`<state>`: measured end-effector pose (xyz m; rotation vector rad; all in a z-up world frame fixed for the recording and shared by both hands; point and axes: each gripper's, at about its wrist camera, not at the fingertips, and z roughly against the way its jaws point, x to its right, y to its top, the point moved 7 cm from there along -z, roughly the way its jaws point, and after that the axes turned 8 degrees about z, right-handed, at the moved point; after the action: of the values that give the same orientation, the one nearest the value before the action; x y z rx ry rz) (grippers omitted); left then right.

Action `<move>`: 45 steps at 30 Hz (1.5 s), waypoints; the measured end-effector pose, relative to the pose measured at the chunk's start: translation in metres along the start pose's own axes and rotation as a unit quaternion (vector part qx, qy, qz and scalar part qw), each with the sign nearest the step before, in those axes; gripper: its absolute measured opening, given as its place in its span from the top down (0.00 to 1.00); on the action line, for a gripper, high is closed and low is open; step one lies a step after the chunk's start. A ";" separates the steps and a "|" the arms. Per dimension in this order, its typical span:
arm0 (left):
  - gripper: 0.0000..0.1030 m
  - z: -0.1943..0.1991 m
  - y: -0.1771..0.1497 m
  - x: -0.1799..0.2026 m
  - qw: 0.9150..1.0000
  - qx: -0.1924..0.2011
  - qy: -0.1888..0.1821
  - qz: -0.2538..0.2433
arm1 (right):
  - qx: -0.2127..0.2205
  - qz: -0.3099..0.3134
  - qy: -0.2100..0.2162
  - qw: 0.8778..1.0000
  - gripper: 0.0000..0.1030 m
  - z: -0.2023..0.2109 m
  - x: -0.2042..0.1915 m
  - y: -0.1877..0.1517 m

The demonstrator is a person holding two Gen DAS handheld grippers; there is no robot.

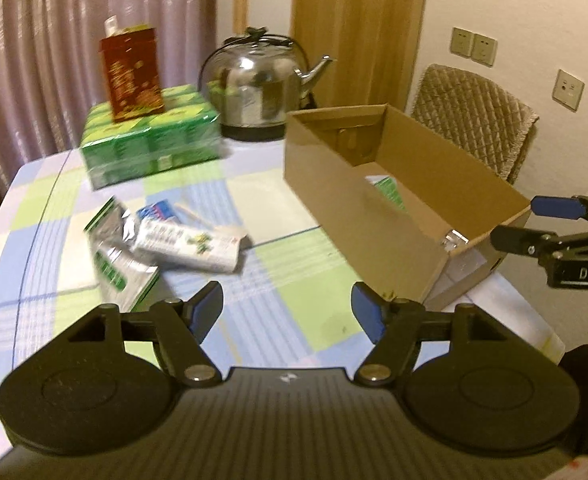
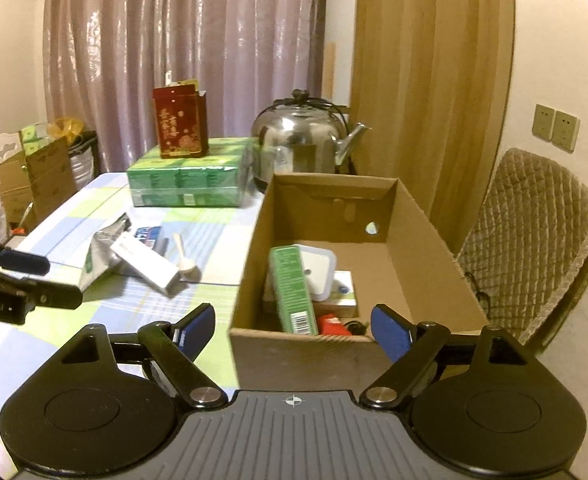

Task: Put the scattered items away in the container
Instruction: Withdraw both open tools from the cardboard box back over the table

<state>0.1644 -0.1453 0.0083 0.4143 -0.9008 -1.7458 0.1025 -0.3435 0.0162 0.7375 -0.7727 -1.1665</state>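
Right now both grippers hang over a checked tablecloth [image 1: 277, 268] with nothing in them. The left gripper [image 1: 287, 312] has its jaws spread apart over bare cloth; the right gripper [image 2: 291, 330] stands wider still, at the near end of an open cardboard box [image 2: 418, 240]. Inside the box lie a green carton [image 2: 294, 288], a white item and something red. Still out on the table, left of the box — a foil pouch [image 1: 111, 248], a white carton [image 1: 191, 246] and a small spoon [image 2: 183, 258]. Farther back stand a kettle [image 1: 259, 84] and a green pack [image 1: 153, 138] with a red tin [image 1: 131, 74] on top.
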 end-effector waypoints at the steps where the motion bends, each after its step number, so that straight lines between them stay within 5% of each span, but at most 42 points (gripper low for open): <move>1: 0.33 0.003 -0.004 -0.003 1.000 -0.001 0.004 0.003 | -0.001 0.001 0.003 1.000 0.19 0.001 -0.003 0.000; 20: 0.06 0.036 -0.052 -0.068 0.997 -0.011 0.054 0.058 | 0.018 0.044 0.074 0.996 0.06 -0.002 -0.076 0.020; 32: 0.04 0.027 -0.054 -0.127 0.992 -0.021 0.110 0.052 | 0.017 0.101 0.128 0.987 0.05 -0.049 -0.135 0.037; 45: 0.10 -0.034 -0.037 -0.160 0.993 -0.031 0.107 0.030 | -0.016 0.152 0.137 0.979 0.05 -0.135 -0.151 0.039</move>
<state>0.2204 -0.0059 -0.0650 0.5175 -0.6966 -1.6360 0.2040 -0.1748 -0.0455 0.7072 -0.6081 -0.7812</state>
